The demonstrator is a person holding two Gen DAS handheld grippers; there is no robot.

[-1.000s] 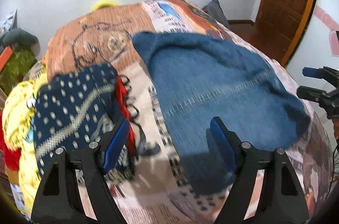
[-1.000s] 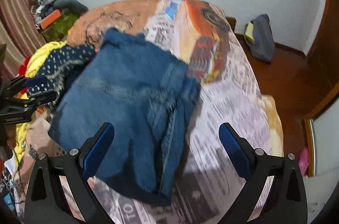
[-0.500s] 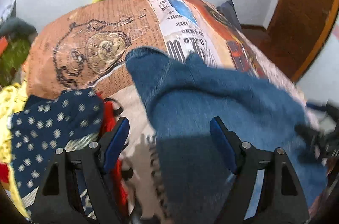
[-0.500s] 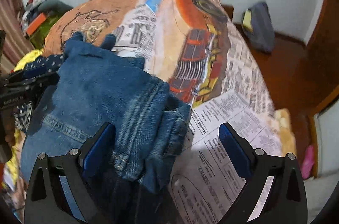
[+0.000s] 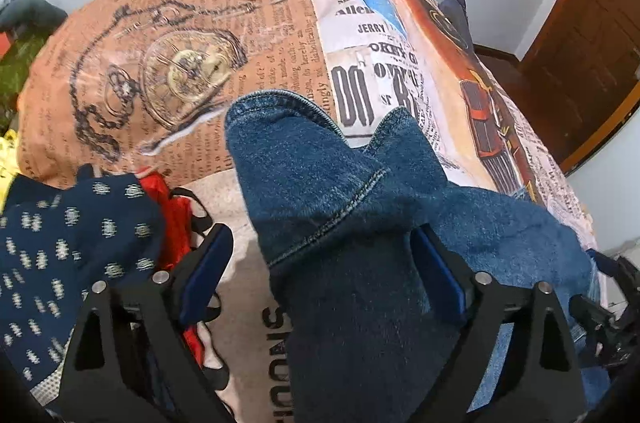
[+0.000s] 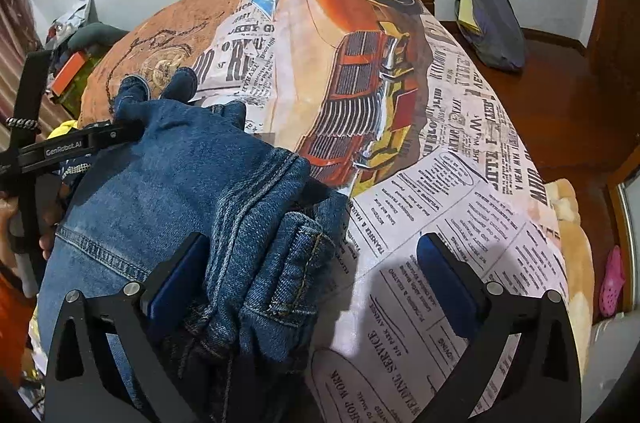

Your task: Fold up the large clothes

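White walls and a wooden door (image 5: pixel 576 35) frame a bed whose newspaper-print bedspread (image 6: pixel 440 207) carries folded blue jeans (image 5: pixel 360 231) on its near half, two leg ends pointing toward the far wall. Jaws spread wide, the left gripper (image 5: pixel 320 279) straddles the denim without closing on it, its right finger touching the cloth. Over the bundled waistband edge, the right gripper (image 6: pixel 316 275) is likewise parted, the left finger against the jeans and the right finger above bare bedspread. Just beside the jeans on the left lie a navy patterned garment (image 5: pixel 68 243) and a red item (image 5: pixel 172 219), possibly a strap or bag, too hidden to tell. A dark bag (image 6: pixel 492 23) rests on the floor by the far wall.
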